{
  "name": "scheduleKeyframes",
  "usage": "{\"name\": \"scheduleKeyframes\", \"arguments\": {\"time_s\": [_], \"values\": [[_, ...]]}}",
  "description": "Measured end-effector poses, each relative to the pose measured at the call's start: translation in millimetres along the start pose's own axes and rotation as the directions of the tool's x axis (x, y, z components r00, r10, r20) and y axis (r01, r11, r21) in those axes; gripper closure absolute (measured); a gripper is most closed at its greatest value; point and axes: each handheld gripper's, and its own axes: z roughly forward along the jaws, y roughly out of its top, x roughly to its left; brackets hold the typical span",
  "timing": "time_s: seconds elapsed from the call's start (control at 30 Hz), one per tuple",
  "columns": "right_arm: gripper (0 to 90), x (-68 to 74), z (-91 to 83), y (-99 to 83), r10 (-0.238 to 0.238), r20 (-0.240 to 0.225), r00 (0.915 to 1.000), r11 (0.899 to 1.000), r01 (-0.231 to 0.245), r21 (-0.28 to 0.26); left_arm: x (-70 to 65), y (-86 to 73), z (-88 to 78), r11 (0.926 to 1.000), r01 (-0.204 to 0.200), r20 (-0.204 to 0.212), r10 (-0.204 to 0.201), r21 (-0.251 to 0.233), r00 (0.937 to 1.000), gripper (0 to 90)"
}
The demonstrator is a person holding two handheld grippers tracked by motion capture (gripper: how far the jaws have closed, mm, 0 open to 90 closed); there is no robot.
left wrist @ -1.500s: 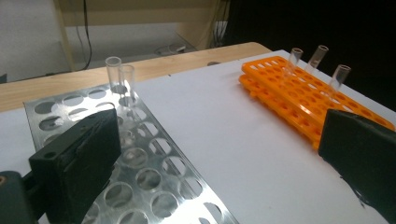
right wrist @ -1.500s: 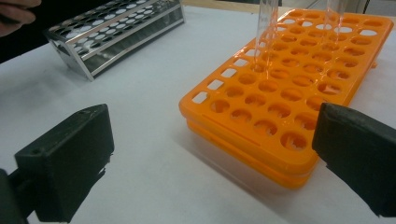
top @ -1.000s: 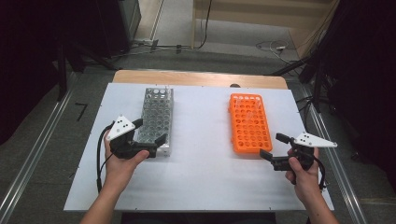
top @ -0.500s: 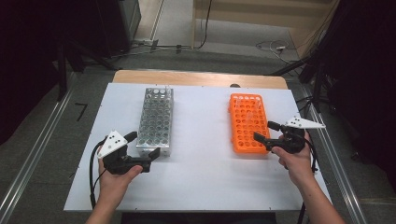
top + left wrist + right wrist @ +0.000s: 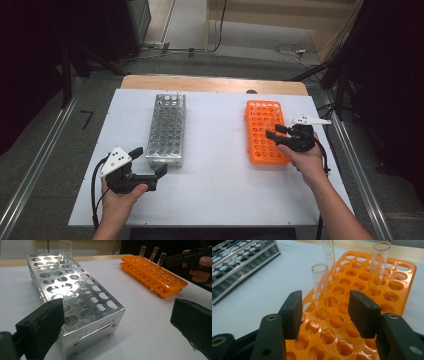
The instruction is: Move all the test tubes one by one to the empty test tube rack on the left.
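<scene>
Top of the farthest glass tube (image 5: 329,255) cut off at the right gripper view's edge.

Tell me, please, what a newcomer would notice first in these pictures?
Probably the bright orange plastic tube rack at the table's right, with three clear glass test tubes standing in it. The right gripper has just been closing its jaws around the nearest tube, not yet touching. A shiny perforated metal rack stands left.

Bright, even overhead light on the white surface (image 5: 220,190); dark surroundings; soft shadows; close fingers (image 5: 362,312) slightly blurred.
</scene>
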Motion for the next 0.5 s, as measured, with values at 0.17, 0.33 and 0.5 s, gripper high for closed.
{"name": "scheduleKeyframes", "arguments": {"time_s": [0.17,0.33,0.5], "values": [[49.2,-2.2,12.2,-0.9,0.003,0.006,1.0,1.0,-0.003,0.031,0.2,-1.2,1.7,1.0,0.001,0.0,-0.001,0.002,1.0,0.0],[56.5,0.0,21.0,-2.7,-0.005,-0.015,0.9999,0.998,0.006,0.061,0.0,-1.5,2.3,1.0,-0.002,-0.001,0.002,0.007,1.0,0.0],[61.5,4.7,25.9,-2.2,-0.031,-0.005,0.9995,0.996,0.032,0.087,0.0,-1.9,2.6,1.0,-0.002,-0.003,0.002,0.009,1.0,0.0]]}}
